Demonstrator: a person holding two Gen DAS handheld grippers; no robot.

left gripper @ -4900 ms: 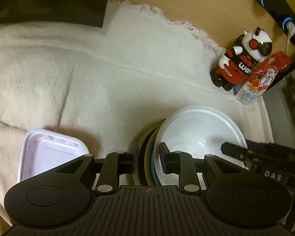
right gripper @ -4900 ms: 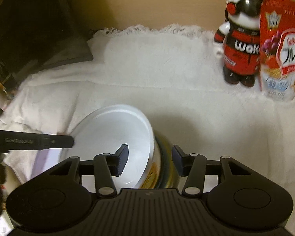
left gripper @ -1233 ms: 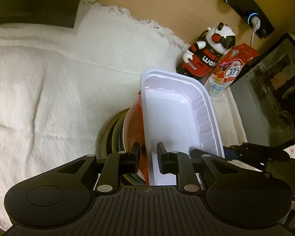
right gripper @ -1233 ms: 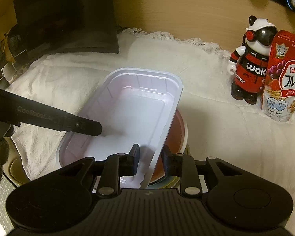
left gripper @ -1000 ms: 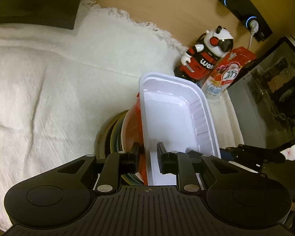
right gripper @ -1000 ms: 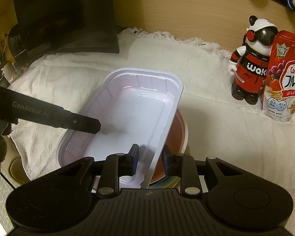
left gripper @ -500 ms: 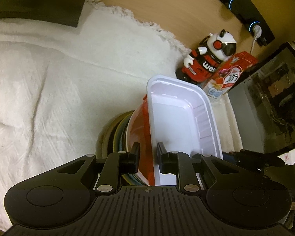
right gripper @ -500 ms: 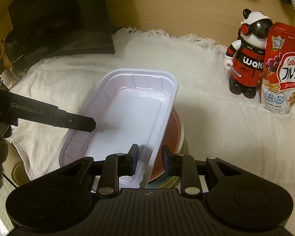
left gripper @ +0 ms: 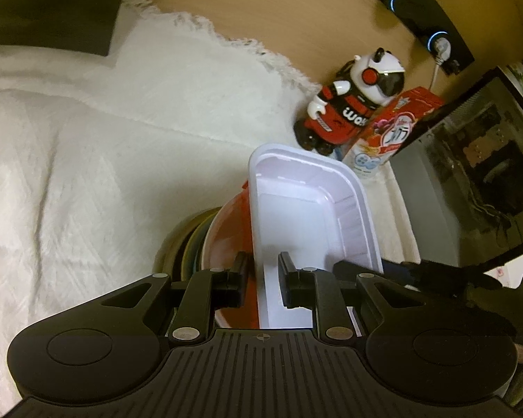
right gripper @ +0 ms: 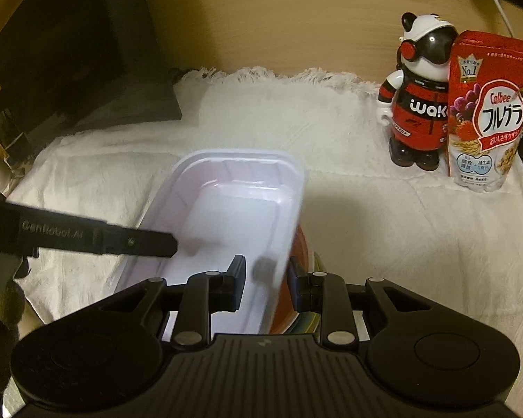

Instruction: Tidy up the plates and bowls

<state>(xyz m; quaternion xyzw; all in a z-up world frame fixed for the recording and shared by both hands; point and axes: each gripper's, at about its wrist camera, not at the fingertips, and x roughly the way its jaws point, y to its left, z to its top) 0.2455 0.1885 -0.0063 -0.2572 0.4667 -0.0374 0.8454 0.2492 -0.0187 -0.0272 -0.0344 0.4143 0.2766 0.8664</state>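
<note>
A white rectangular plastic tray [left gripper: 303, 216] [right gripper: 233, 209] is held over a stack of dishes: a red bowl [left gripper: 232, 223] [right gripper: 298, 264] on top of darker plates [left gripper: 186, 244]. My left gripper [left gripper: 263, 273] is shut on the tray's left long wall. My right gripper [right gripper: 265, 275] is shut on the tray's right wall. The left gripper's finger [right gripper: 136, 242] reaches into the tray in the right wrist view. The tray hides most of the stack.
A white fringed cloth [left gripper: 87, 160] [right gripper: 383, 230] covers the table. A panda figurine [left gripper: 352, 101] [right gripper: 420, 101] and a red cereal pouch [right gripper: 488, 115] stand at the back right. A black box [right gripper: 73, 55] stands back left. A dark appliance [left gripper: 477, 181] is at the right.
Since 4.9 s ago the white bowl on the stack is covered by a red bowl, and both grippers now grip the tray. In the last second the tray shifted slightly.
</note>
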